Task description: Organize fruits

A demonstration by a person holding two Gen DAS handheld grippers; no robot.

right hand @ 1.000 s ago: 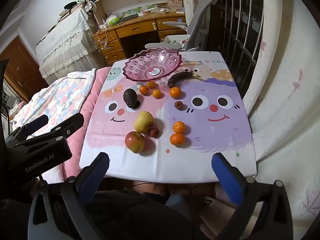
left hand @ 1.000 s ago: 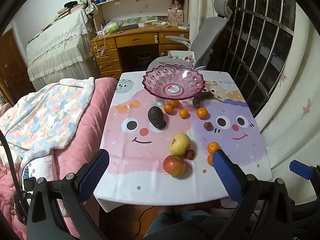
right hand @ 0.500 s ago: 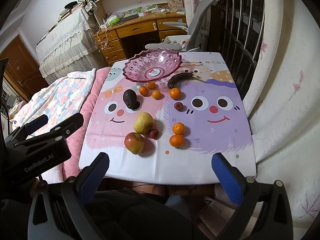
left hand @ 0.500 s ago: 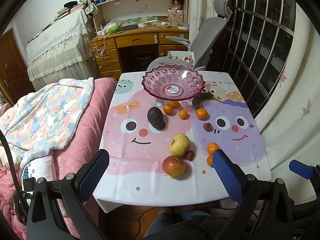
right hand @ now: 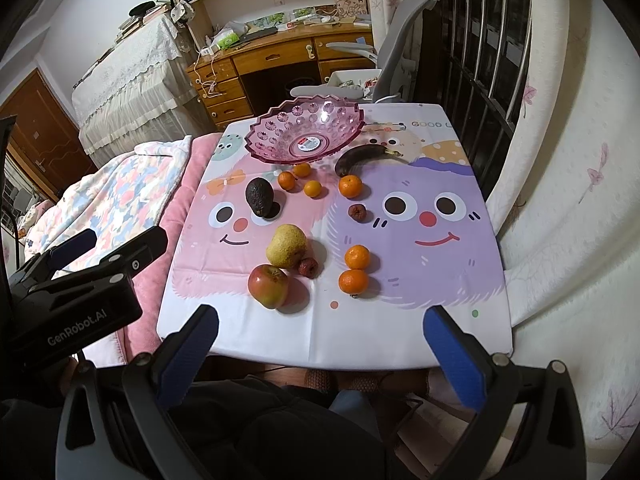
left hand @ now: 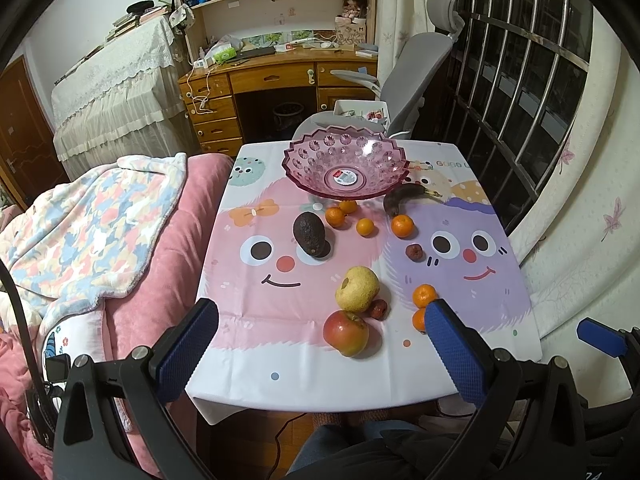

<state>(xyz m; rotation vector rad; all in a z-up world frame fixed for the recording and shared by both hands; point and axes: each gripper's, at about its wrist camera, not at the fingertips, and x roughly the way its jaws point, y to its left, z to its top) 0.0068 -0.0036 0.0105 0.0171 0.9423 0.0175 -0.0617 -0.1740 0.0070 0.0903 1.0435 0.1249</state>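
Looking through the left wrist, I see my left gripper (left hand: 320, 344) spread wide and empty, its blue pads ribbed. Beyond it a faceted pink plastic bowl (left hand: 312, 152) carries a red label I can't read; a wrinkled avocado (left hand: 307, 233), pear (left hand: 357, 289) and apple (left hand: 345, 333) lie nearer than the bowl. From the right wrist, my right gripper (right hand: 320, 340) gapes empty too; "GenRobot.AI" is printed on the left unit, and "GOOD" on the cloth (right hand: 440, 240) beside the bowl.
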